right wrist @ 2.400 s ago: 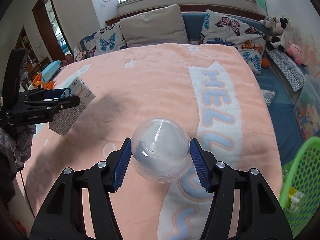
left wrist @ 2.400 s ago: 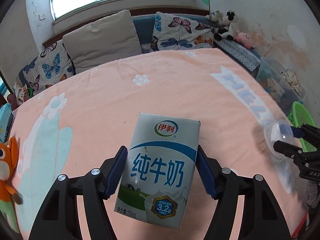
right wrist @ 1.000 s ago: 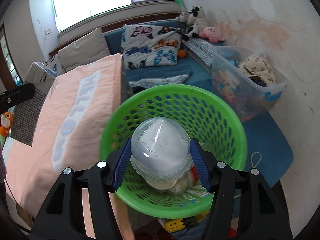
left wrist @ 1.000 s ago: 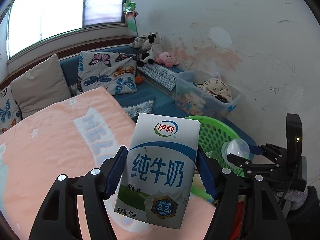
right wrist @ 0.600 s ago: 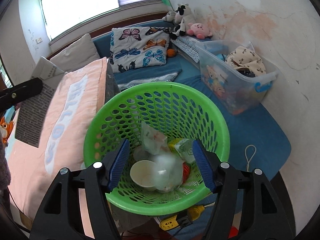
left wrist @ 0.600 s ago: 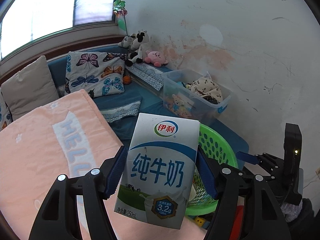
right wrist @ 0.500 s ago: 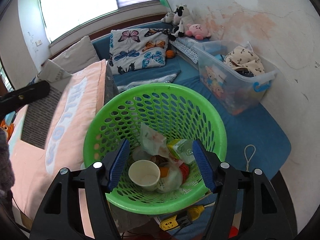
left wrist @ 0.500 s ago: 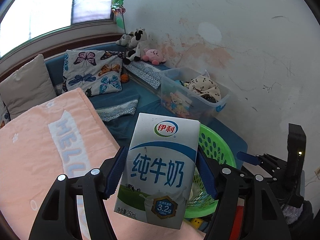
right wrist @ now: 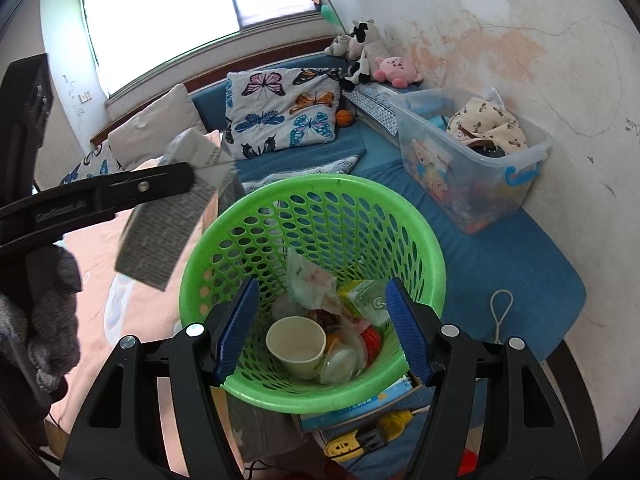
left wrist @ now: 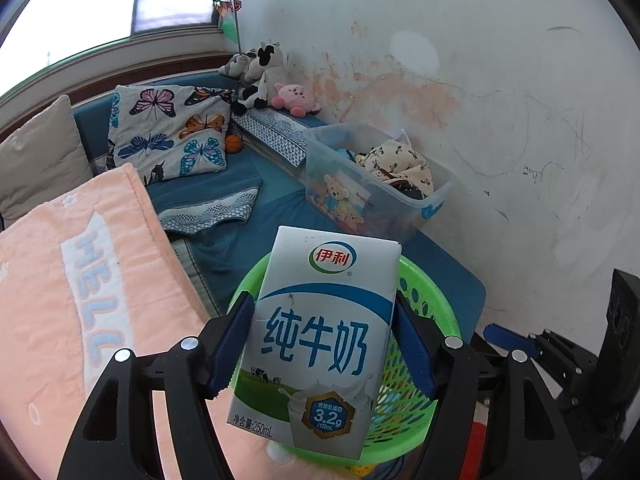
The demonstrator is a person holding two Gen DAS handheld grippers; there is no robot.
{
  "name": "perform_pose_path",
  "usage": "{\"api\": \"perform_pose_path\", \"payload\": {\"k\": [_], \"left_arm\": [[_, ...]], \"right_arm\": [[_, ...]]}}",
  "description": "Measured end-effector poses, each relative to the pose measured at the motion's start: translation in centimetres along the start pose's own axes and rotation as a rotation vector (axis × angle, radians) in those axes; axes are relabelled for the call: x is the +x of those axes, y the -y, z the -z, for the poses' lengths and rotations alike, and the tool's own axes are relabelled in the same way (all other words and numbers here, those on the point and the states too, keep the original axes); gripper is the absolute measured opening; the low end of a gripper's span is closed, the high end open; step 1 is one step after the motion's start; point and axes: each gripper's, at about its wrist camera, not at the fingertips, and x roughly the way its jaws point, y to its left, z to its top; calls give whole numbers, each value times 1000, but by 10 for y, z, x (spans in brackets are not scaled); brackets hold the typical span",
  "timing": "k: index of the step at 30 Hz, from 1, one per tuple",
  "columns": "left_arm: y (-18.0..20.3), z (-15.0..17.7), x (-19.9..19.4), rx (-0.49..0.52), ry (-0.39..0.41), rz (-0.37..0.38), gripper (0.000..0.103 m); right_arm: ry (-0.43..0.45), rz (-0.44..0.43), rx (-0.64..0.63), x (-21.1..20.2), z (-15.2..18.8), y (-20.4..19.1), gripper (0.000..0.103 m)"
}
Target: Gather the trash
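Left gripper: we see the left gripper [left wrist: 322, 346] at the lower centre of the left wrist frame, its blue pads clamped on both sides of a white and blue 250 mL milk carton with Chinese print [left wrist: 318, 340].
Milk carton: held upright and slightly tilted, it covers most of the basket behind it. In the right wrist frame the same carton [right wrist: 172, 216] appears at centre left, its grey printed side facing us, above the left rim of the basket.
Right gripper: we see the right gripper [right wrist: 320, 328] at the lower centre of its frame, jaws spread wide with nothing between the blue pads, directly over the basket mouth.
Basket: a round green perforated plastic basket [right wrist: 416, 236] fills the centre of the right wrist frame. In the left wrist frame only its rim and right wall [left wrist: 434, 302] show around the carton.
Basket contents: a cream paper cup [right wrist: 296, 344] lies open side up at lower centre, beside a crumpled clear wrapper [right wrist: 310, 280], a small clear bottle [right wrist: 370, 300] and clear plastic lids [right wrist: 342, 360].
Surroundings: a peach blanket with pale letters [left wrist: 60, 288] occupies the left of the left wrist frame; a clear plastic storage box holding clothes [right wrist: 476, 160] stands at the upper right, against the stained wall.
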Motion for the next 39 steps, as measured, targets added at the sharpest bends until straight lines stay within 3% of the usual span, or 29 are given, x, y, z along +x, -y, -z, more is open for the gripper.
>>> {"api": "perform_pose_path", "payload": {"k": [4,6,11,13,15,26,30,39], "left_arm": [[1,0,6,-9,3,6,68],[1,1,5,-10,16,-3,77],[-5,5,2,-28,21,-3,77],[-9,8,-2,-33,22,-7,78],[-12,11,-9,-36,29,-6,85],[-35,33,-54,-37,60,-30,89],[-44,44,-70,-34,67,-69,94],[-66,71,-113,-43,105,-168,96]], "right_arm": [[4,-7,8,-1,1,2,66],[5,-10,12,-1,2,3,66],[5,-15,17,-3,5,1,66],[6,-18,19,-4,7,0,66],[7,-22,23,-5,7,-2,66],[19,-46,3,-18,16,-28,66],[24,-52,-8,-22,18,-40,70],[36,-64,-73,-32,28,-76,75]]}}
